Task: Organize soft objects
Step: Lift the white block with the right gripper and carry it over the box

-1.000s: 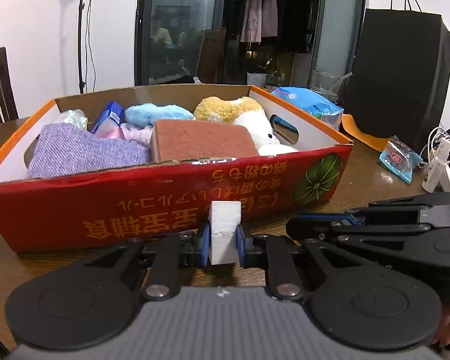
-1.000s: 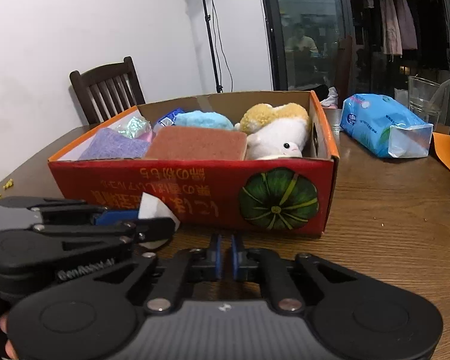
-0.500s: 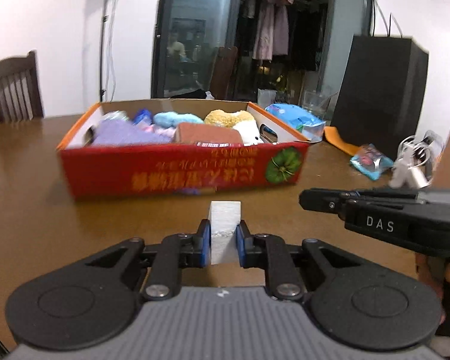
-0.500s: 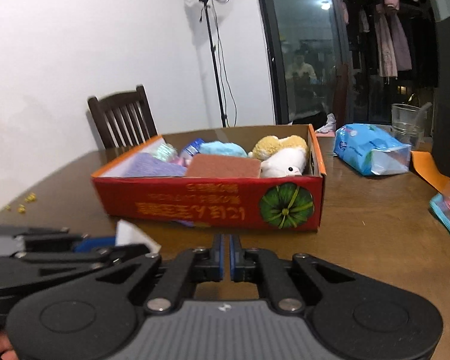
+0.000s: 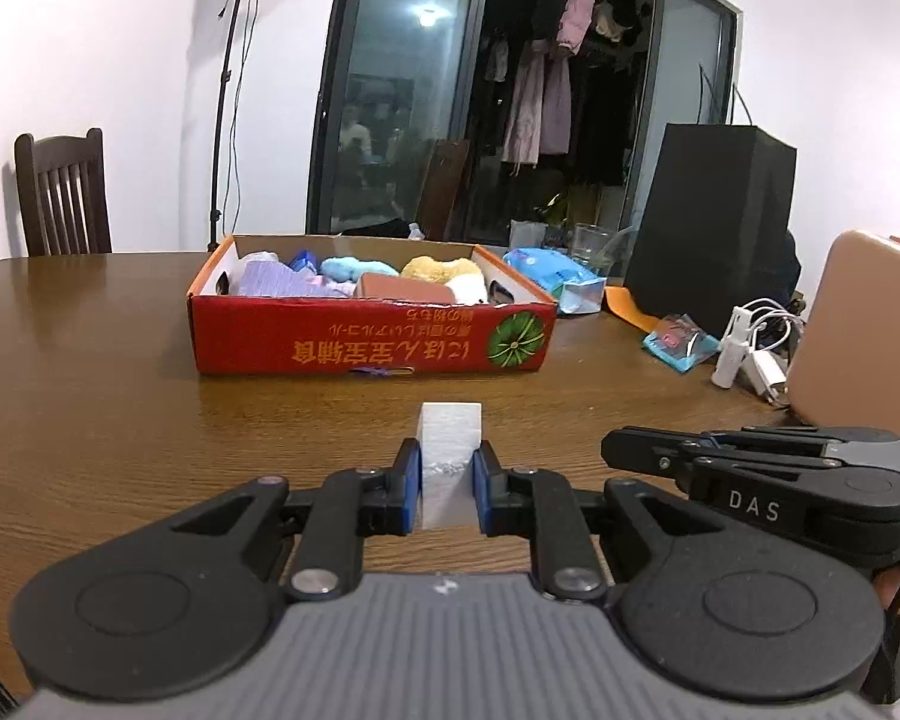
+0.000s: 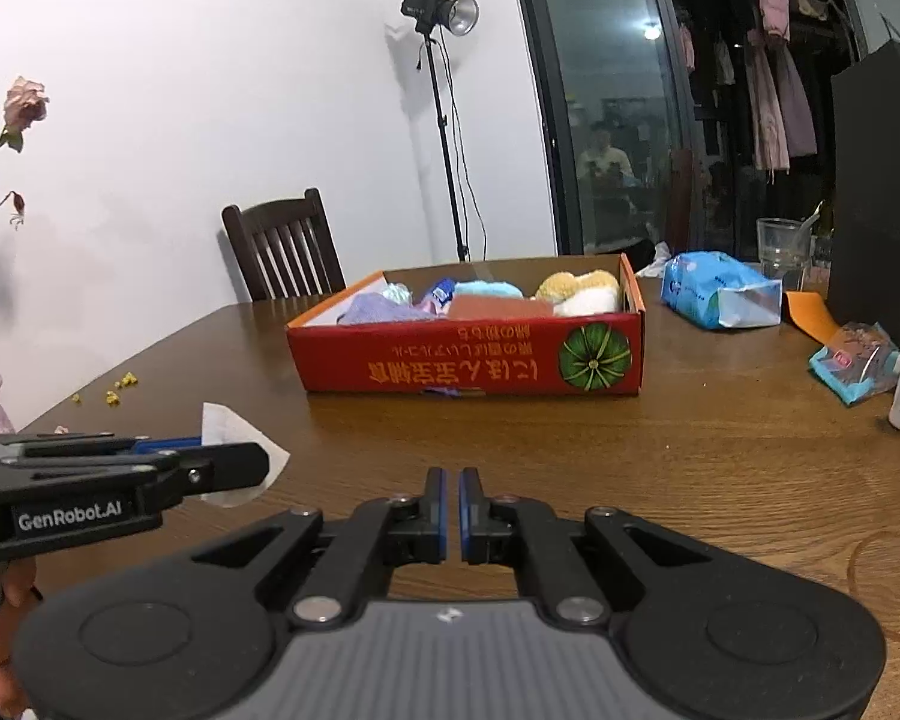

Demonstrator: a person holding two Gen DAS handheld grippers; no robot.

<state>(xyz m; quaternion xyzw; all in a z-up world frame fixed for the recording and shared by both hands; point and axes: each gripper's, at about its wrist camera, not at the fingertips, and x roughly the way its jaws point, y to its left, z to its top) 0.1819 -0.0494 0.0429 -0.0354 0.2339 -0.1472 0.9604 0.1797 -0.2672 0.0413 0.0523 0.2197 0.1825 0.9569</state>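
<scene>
A red cardboard box [image 5: 372, 348] [image 6: 468, 363] stands on the wooden table, well ahead of both grippers. It holds soft things: a purple cloth [image 5: 270, 283], a light blue plush [image 5: 354, 267], a yellow plush [image 5: 438, 269], a white plush [image 6: 591, 300] and a brown sponge [image 5: 405, 289]. My left gripper [image 5: 448, 474] is shut on a white foam block [image 5: 450, 456], which also shows in the right wrist view [image 6: 234, 450]. My right gripper [image 6: 452, 510] is shut with nothing in it; it lies to the right of the left one [image 5: 750, 480].
Right of the box lie a blue tissue pack [image 6: 720, 294], a clear cup [image 6: 780, 246], a small blue packet [image 6: 858, 360], white chargers [image 5: 750, 348] and a tall black bag [image 5: 708, 228]. A wooden chair [image 6: 282, 246], a light stand [image 6: 444, 120] and yellow crumbs [image 6: 117, 387] are to the left.
Both grippers pulled back and up from the box, which now looks smaller and farther. The left keeps its hold on the foam block; the right stays shut and empty.
</scene>
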